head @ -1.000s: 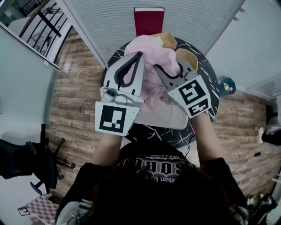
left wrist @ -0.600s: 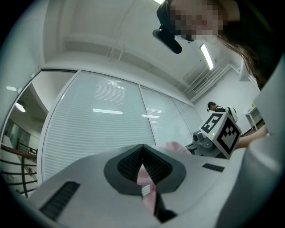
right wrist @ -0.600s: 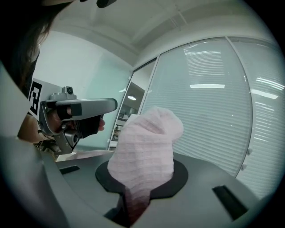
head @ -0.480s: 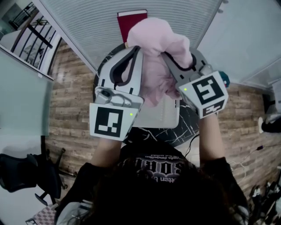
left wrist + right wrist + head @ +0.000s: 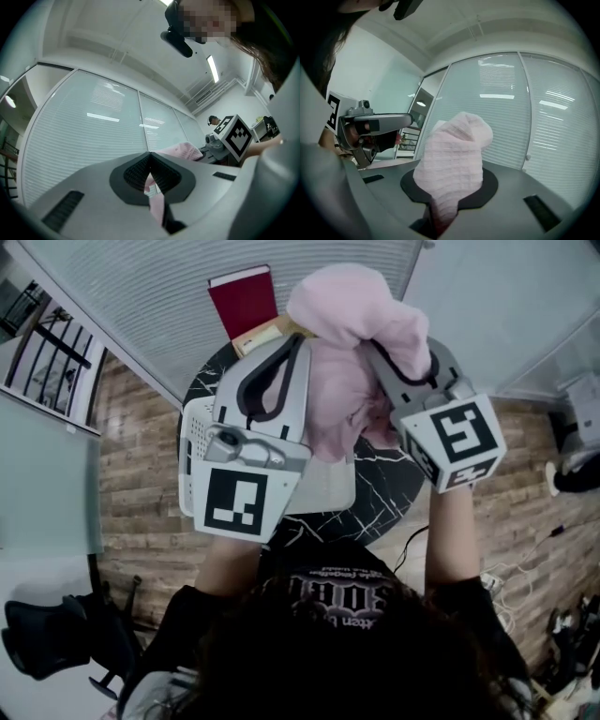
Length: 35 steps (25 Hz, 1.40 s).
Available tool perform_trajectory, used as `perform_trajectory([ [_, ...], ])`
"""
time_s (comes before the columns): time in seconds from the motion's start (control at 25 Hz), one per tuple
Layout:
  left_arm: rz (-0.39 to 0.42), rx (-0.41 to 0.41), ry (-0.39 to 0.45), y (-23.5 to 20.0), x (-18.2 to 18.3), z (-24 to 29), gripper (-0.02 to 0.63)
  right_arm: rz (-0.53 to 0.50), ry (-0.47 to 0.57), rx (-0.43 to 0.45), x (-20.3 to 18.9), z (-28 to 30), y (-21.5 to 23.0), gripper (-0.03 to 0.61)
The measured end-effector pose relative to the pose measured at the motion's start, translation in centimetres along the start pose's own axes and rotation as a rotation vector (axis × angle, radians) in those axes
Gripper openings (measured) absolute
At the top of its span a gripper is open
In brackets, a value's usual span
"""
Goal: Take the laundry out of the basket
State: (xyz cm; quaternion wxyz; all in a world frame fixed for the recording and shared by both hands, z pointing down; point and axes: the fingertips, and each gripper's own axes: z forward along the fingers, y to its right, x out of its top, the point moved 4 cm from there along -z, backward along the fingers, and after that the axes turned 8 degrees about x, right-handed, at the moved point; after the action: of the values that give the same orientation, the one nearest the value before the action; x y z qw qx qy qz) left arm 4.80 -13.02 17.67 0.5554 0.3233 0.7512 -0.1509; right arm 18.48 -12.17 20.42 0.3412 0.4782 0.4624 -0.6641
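A pink knitted garment (image 5: 352, 343) hangs bunched in the air between my two grippers, above the white laundry basket (image 5: 192, 442) on the round black marble table (image 5: 384, 498). My left gripper (image 5: 298, 341) is shut on a thin fold of the pink cloth (image 5: 155, 194), pinched between its dark pads. My right gripper (image 5: 372, 351) is shut on a thicker wad, and the cloth (image 5: 454, 159) bulges up over its jaws. Each gripper view shows the other gripper close by: the right gripper (image 5: 220, 140) and the left gripper (image 5: 375, 124). The basket's inside is mostly hidden behind the grippers.
A dark red book (image 5: 244, 298) and a tan object (image 5: 264, 334) lie at the table's far edge, against a glass wall with white blinds. A black office chair (image 5: 47, 643) stands on the wood floor at lower left. Cables (image 5: 502, 587) lie on the floor at right.
Both grippers have risen with the pink garment, lifting it from just over the basket to well above the table. The basket now shows to the left, below the left gripper.
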Motion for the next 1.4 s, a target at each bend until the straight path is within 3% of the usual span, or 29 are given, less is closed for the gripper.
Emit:
perform_trajectory([
  [0.2,-0.009,-0.041,0.0,2.2,-0.2,1.0,0.0,0.011,-0.002,-0.092,-0.3,-3.0,2.7,0.092],
  [0.52,-0.023,-0.077,0.002,4.5,-0.2,1.7,0.0,0.023,-0.023,-0.16,-1.4,-6.5,4.6,0.092],
  [0.96,-0.036,-0.085,-0.011,5.9,-0.6,0.6,0.0,0.055,-0.037,-0.226,-3.5,-9.3,4.9,0.091],
  [1.4,-0.035,-0.162,-0.002,6.9,-0.4,-0.5,0.0,0.046,-0.044,-0.324,-2.6,-11.1,3.6,0.092],
])
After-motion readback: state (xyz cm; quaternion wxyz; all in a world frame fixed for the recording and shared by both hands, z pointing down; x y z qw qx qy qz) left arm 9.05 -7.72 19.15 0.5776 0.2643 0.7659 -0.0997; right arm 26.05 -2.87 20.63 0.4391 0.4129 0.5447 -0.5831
